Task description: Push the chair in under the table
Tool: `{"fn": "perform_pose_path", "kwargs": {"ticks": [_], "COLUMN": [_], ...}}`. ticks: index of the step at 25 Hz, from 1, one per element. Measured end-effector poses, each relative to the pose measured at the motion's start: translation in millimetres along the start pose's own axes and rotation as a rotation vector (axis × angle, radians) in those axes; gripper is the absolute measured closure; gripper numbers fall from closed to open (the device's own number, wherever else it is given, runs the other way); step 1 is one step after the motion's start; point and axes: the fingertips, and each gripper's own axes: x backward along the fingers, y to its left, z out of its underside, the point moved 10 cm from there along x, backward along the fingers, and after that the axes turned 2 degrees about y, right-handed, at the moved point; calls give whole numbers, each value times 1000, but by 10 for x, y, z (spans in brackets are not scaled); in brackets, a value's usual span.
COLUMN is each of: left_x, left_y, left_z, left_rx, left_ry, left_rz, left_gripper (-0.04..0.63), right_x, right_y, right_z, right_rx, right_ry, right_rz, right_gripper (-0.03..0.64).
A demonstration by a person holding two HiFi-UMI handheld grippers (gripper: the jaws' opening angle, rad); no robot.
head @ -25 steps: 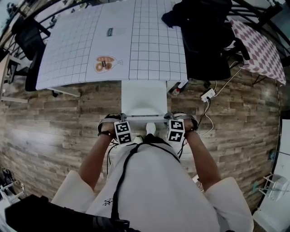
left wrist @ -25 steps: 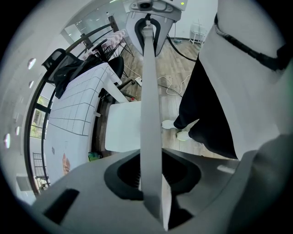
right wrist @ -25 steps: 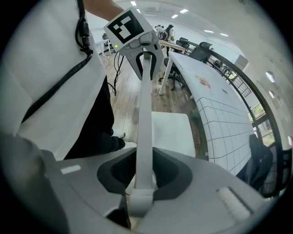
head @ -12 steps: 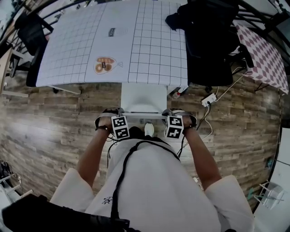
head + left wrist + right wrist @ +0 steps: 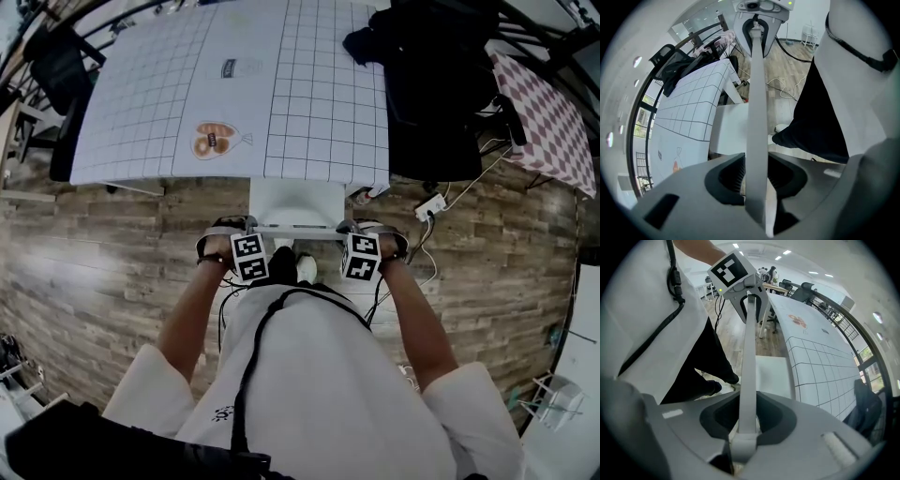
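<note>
A white chair [image 5: 296,199] stands at the near edge of the table [image 5: 319,94], about midway along that edge. The front of its seat is tucked beneath the grid-patterned white tablecloth; the rear of the seat and the backrest stand out over the wooden floor [image 5: 112,253] toward the person [image 5: 319,375]. The backrest's top rail [image 5: 296,233] runs crosswise just in front of the person, and both grippers point steeply down onto it. The left gripper [image 5: 231,231] is on the rail's left end. In its own view the rail [image 5: 756,117] passes straight between the jaws of this gripper [image 5: 756,180]; the pads lie against either side of it while the jaws are easing open. The right gripper [image 5: 362,231] is on the rail's right end, and its own view shows the jaws [image 5: 747,420] closed on the rail [image 5: 749,362]. A printed picture [image 5: 214,139] lies on the tablecloth toward its near left. A black office chair [image 5: 436,94] draped with dark clothing stands at the table's right edge, and a white power strip [image 5: 430,202] lies on the floor near it.
</note>
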Motion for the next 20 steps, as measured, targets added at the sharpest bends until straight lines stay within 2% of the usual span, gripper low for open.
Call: {"fn": "perform_pose_path", "kwargs": {"ticks": [20], "left_x": [-163], "left_y": [956], "left_z": [50], "left_rx": [-41], "left_ry": [-37], "left_rz": [4], "left_gripper": [442], "right_x": [-108], "right_y": [-865], "right_z": [-43], "right_rx": [-59], "right_ry": [22], "right_rz": [12], "right_gripper": [525]}}
